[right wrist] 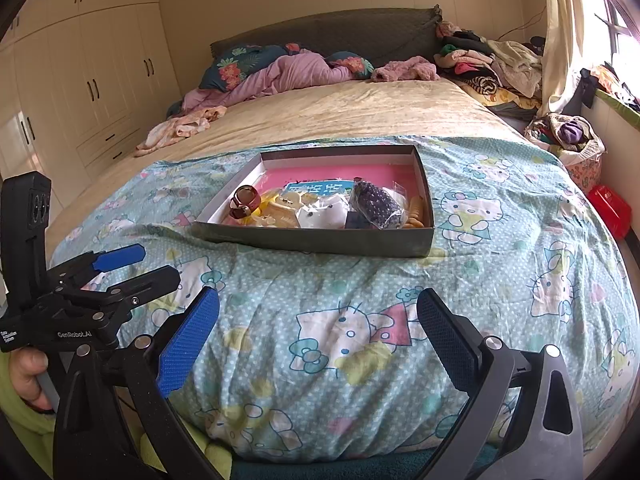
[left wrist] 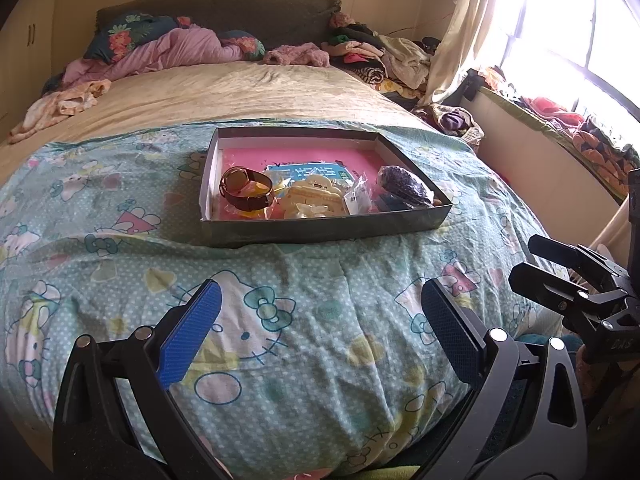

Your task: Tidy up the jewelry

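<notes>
A shallow grey box (left wrist: 320, 229) (right wrist: 312, 240) with a pink floor rests on the cartoon-cat quilt in the middle of the bed. Inside lie a brown-strapped watch (left wrist: 245, 189) (right wrist: 245, 200), cream hair clips (left wrist: 310, 200) (right wrist: 285, 208), small clear packets (left wrist: 358, 198) (right wrist: 322, 213), a dark dotted pouch (left wrist: 404, 187) (right wrist: 376, 200) and a yellow beaded piece (right wrist: 416, 209). My left gripper (left wrist: 320, 304) hovers open over the quilt, well short of the box. My right gripper (right wrist: 318, 312) is open too, equally far back, with nothing between its fingers.
The other gripper shows at the edge of each view: the right gripper's body (left wrist: 576, 284), the left gripper's body (right wrist: 100, 280), held by a hand (right wrist: 28, 372). Crumpled clothes (right wrist: 480, 64) and bedding (right wrist: 280, 72) lie by the headboard. Wardrobes (right wrist: 80, 80) stand left, a window (left wrist: 580, 40) right.
</notes>
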A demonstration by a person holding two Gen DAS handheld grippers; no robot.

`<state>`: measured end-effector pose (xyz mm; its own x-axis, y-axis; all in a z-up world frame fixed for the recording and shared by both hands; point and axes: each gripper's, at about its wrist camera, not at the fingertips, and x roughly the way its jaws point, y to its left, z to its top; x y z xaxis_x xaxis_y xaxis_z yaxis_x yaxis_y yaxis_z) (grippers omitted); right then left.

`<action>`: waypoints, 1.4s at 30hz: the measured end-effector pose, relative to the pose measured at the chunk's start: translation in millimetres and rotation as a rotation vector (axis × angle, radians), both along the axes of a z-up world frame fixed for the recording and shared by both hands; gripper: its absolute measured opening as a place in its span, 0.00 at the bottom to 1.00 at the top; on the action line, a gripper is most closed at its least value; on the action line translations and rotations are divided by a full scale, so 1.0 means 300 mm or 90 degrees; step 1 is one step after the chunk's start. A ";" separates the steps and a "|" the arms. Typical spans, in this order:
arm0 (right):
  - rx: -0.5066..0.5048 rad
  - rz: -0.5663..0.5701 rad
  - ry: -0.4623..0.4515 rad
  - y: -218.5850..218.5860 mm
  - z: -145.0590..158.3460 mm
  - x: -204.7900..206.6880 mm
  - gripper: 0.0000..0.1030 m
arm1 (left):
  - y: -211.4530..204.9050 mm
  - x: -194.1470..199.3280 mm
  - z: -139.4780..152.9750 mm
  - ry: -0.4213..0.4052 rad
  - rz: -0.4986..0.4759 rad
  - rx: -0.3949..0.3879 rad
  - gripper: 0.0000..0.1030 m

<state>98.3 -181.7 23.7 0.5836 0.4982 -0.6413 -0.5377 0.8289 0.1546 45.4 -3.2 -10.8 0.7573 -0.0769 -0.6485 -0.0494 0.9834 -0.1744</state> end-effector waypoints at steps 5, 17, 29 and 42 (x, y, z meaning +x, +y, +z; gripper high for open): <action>-0.001 0.001 0.000 0.000 0.001 -0.001 0.96 | 0.002 -0.001 0.001 0.000 0.003 0.000 0.91; 0.000 0.001 0.001 0.001 0.000 -0.001 0.96 | 0.003 -0.003 0.001 0.000 0.004 -0.002 0.91; -0.006 0.005 0.001 0.009 0.003 -0.002 0.96 | 0.011 -0.005 -0.004 0.003 0.012 -0.009 0.91; -0.010 -0.009 0.008 0.005 -0.020 0.014 0.96 | 0.016 0.012 -0.030 0.038 0.023 0.004 0.91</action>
<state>102.5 -180.0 17.6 0.5826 0.4790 -0.6566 -0.5233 0.8392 0.1478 49.1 1.6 -19.7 0.7198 -0.0455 -0.6927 -0.0953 0.9819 -0.1636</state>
